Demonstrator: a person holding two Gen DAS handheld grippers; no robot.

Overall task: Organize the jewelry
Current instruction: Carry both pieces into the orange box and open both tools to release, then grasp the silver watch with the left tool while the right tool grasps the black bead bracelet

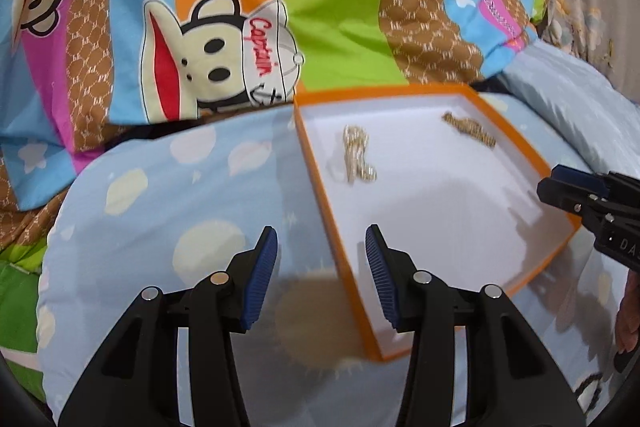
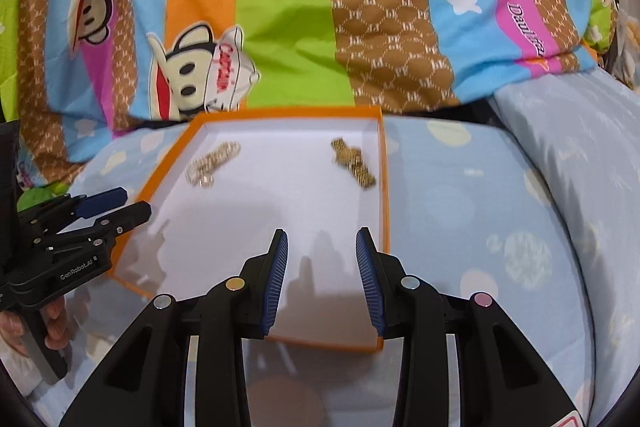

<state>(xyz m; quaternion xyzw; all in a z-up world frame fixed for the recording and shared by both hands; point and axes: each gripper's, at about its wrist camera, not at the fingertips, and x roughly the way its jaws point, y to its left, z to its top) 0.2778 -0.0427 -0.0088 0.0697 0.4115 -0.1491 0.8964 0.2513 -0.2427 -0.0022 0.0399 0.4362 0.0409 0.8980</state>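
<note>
Both my hand-held grippers released, empty — left hand-held gripper (image 1: 322, 243) at the orange box's (image 1: 320, 183) left rim, right hand-held gripper (image 2: 322, 247) over its near-right corner. 2 chains lie in the box on the bed (image 2: 460, 195): pale chain (image 2: 212, 163) far-left, gold chain (image 2: 354, 163) far-right. Risk: thin links slip from pads, or box shifts on soft bedding.

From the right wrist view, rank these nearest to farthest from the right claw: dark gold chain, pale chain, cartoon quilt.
1. Dark gold chain, ahead and slightly right of the right claw, inside the orange tray.
2. Pale chain, far left part of the tray.
3. Cartoon quilt, beyond the tray.
</note>
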